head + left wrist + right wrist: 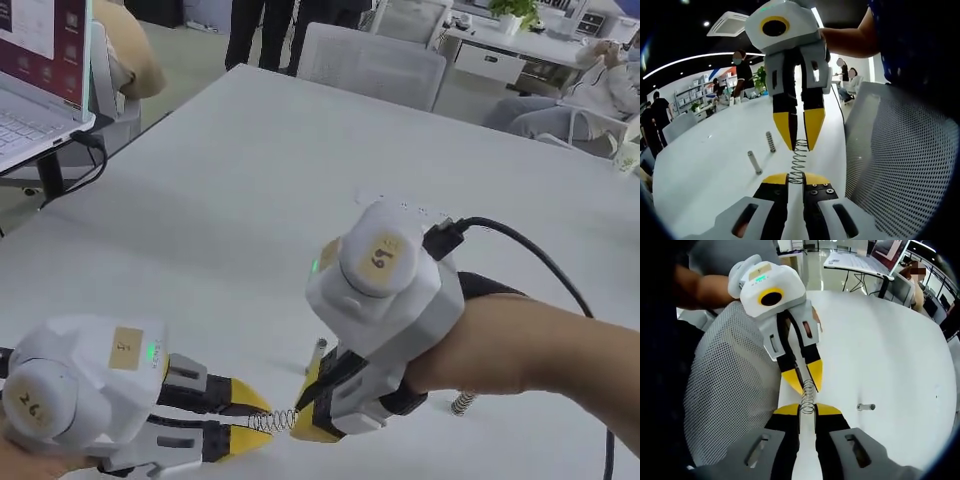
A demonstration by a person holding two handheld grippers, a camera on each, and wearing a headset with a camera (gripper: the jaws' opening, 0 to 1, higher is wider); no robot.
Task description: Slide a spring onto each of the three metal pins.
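So, on the white table [250, 180], left gripper [254, 420] and right gripper [308, 404] meet tip to tip. Both sets of jaws are clamped on one spring [280, 420], long axis running straight between them. A second spring [462, 402] and one pin [318, 352] lie nearby.

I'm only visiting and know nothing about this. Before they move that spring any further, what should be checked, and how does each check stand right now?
1. Hold of the right gripper on the spring: ok, jaws closed on one end.
2. Hold of the left gripper on the other end: ok.
3. Spring runs straight between the two, unkinked: ok.
4. A pin already sits inside the spring: cannot tell; a dark rod shows between the left jaws.
5. The loose pin and spare spring lie on the table, apart from the grippers: ok.
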